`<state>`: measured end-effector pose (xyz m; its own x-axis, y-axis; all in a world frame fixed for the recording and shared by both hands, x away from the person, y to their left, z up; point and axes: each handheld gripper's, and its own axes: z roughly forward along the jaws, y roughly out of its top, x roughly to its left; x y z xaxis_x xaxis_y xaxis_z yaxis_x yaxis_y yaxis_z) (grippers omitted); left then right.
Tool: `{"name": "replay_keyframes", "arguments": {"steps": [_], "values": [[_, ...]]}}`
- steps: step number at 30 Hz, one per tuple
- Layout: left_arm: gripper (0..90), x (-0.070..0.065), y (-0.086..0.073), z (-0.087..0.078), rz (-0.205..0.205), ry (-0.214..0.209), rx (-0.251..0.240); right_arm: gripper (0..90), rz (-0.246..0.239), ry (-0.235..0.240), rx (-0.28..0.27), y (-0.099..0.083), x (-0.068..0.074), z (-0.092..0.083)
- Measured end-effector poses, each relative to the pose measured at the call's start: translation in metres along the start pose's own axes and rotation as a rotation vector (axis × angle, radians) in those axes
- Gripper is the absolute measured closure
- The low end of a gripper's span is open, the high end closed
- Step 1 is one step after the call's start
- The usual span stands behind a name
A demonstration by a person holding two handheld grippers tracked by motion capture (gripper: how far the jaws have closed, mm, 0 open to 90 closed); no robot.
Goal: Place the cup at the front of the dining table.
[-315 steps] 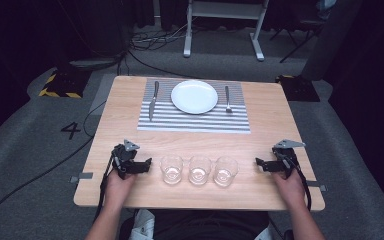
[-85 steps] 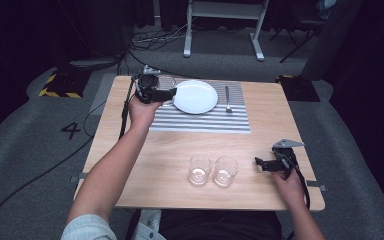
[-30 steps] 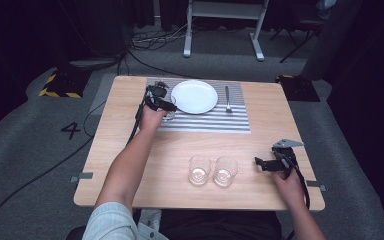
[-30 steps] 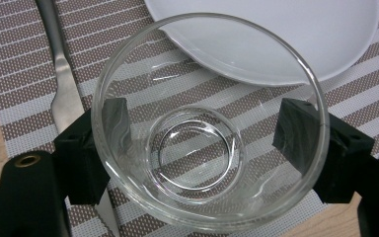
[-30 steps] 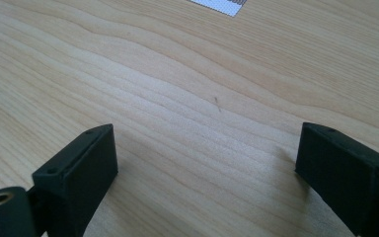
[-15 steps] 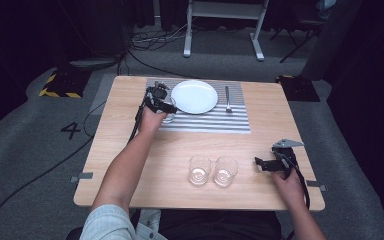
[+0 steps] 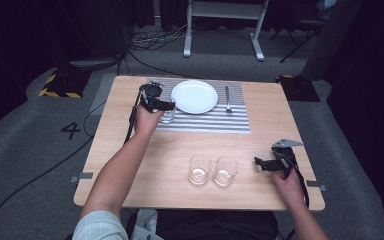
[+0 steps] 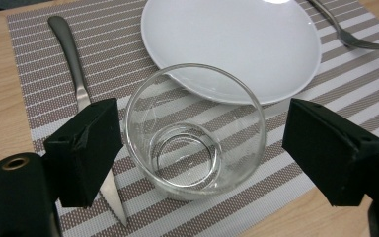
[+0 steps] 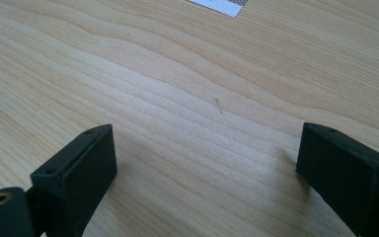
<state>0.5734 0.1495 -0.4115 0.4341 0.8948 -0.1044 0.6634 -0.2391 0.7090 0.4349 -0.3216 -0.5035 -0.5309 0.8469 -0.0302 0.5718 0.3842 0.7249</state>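
A clear empty glass (image 8: 195, 133) stands upright on the striped placemat (image 7: 205, 120), just left of the white plate (image 7: 194, 96) and right of the knife (image 8: 74, 69). My left gripper (image 8: 200, 118) straddles it. Its jaws have just been opening, and a gap shows on each side of the glass, so the pads are off it. In the high view the left gripper (image 7: 162, 105) hovers above that glass (image 7: 168, 116). My right gripper (image 7: 256, 162) rests open near the table's right front, with bare wood between its jaws (image 9: 205, 148).
Two more empty glasses (image 7: 199, 170) (image 7: 225, 171) stand side by side near the front edge, left of the right gripper. A fork (image 7: 227, 97) lies on the placemat right of the plate. Cables and a metal stand sit on the floor beyond the table.
The left gripper has let go of the glass on the placemat and lifted slightly away from it. The right hand has stayed where it was.
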Motion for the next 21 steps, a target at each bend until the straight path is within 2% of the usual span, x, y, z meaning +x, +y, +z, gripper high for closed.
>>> {"name": "replay_keyframes", "arguments": {"steps": [3,6,7,9,12,15,17,19,20,21], "values": [[15.6,-0.002,-0.002,-0.008,-0.001,-0.005,-0.019,8.0,-0.003,-0.002,-0.003,0.0,0.0,0.001],[15.7,-0.008,-0.007,-0.02,0.038,0.0,-0.032,7.6,0.014,-0.002,-0.007,0.001,0.002,0.001],[15.8,-0.01,-0.009,-0.023,0.052,-0.014,-0.033,7.5,0.018,-0.001,-0.006,0.001,0.003,0.001],[15.7,-0.012,-0.011,-0.026,0.052,-0.024,-0.042,7.3,0.01,-0.012,0.004,0.001,0.002,0.001],[15.7,-0.017,-0.018,-0.043,0.07,-0.055,-0.077,6.9,0.035,-0.006,-0.001,0.002,0.004,0.002],[15.8,-0.02,-0.02,-0.051,0.077,-0.061,-0.091,6.8,0.037,-0.006,-0.002,0.002,0.005,0.002],[15.8,-0.026,-0.023,-0.066,0.099,-0.073,-0.111,6.8,0.038,-0.006,-0.002,0.002,0.005,0.002],[15.8,-0.028,-0.024,-0.069,0.102,-0.084,-0.114,6.8,0.039,-0.006,-0.001,0.002,0.005,0.002],[15.8,-0.029,-0.025,-0.077,0.122,-0.081,-0.127,6.8,0.04,-0.006,-0.001,0.002,0.005,0.002],[15.8,-0.031,-0.026,-0.08,0.117,-0.091,-0.127,6.8,0.037,-0.006,-0.002,0.002,0.005,0.002]]}}
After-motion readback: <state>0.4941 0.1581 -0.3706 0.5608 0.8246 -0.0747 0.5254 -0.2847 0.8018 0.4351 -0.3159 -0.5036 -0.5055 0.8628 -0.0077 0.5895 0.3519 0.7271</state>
